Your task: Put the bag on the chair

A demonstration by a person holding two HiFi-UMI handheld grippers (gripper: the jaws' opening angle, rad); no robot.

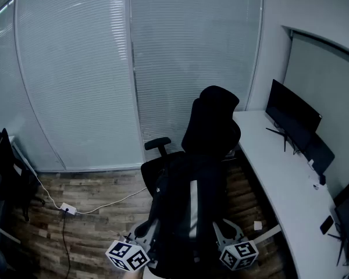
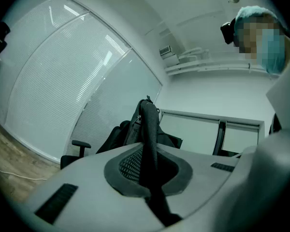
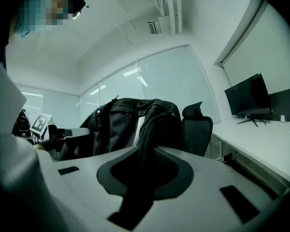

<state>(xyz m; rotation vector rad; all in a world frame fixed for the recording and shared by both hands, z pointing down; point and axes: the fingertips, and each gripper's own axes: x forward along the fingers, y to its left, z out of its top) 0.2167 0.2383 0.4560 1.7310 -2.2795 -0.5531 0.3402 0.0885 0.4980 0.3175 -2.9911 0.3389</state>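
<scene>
A black backpack (image 1: 192, 214) with a pale stripe hangs in front of me, just short of the black office chair (image 1: 212, 127), and covers most of its seat. My left gripper (image 1: 144, 232) is at the bag's left side, shut on a black strap (image 2: 149, 144) that runs up from between the jaws. At the bag's right side, my right gripper (image 1: 225, 232) is shut on another strap (image 3: 147, 149). In the right gripper view the backpack (image 3: 130, 120) hangs close ahead with the chair's back (image 3: 198, 124) behind it. The left gripper view shows one armrest (image 2: 81, 144).
A long white desk (image 1: 279, 185) runs along the right with a monitor (image 1: 291, 115) and a phone (image 1: 327, 224). A power strip (image 1: 68, 208) and its cable lie on the wooden floor at left. Another dark chair (image 1: 6, 167) stands far left. Blinds cover the glass wall behind.
</scene>
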